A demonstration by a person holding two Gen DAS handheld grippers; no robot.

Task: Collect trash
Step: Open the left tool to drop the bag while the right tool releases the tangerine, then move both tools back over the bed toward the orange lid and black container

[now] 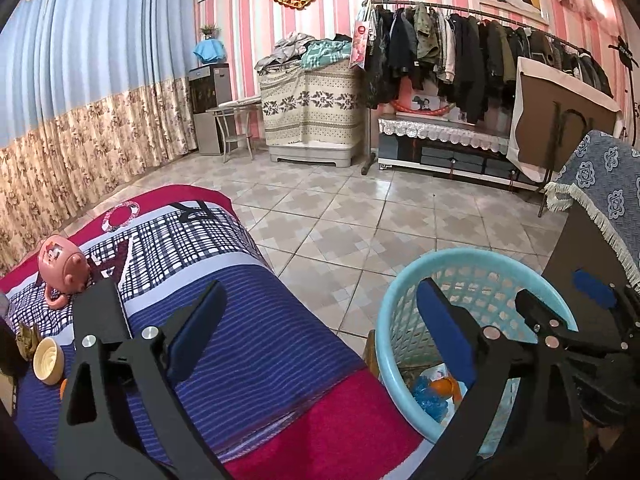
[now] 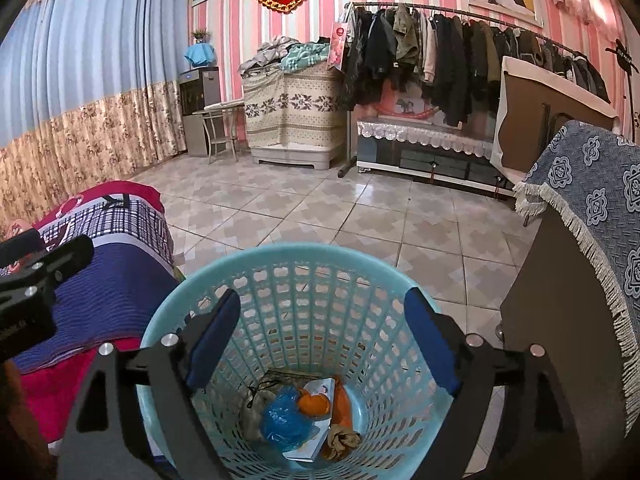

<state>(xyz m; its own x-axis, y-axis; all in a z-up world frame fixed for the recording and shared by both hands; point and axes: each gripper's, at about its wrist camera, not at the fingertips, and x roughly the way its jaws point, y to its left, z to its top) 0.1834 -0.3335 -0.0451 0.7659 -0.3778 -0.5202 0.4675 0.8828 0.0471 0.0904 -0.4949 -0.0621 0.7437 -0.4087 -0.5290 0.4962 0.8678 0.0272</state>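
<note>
Trash (image 2: 304, 420), a blue crumpled bag, orange peel and paper scraps, lies at the bottom of the light-blue basket (image 2: 224, 276). Above the basket's mouth the right hand-held gripper (image 2: 324, 344) hangs spread wide, holding nothing. Left of the basket, over the bed (image 1: 256, 332), the left hand-held gripper (image 1: 316, 312) is likewise spread and empty.

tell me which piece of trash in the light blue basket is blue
The crumpled blue plastic bag at the basket's bottom; the peel beside it is orange, the wrapper brown.

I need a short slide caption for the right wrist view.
Open right tool above a light blue basket holding a blue bag and orange peel.
</note>
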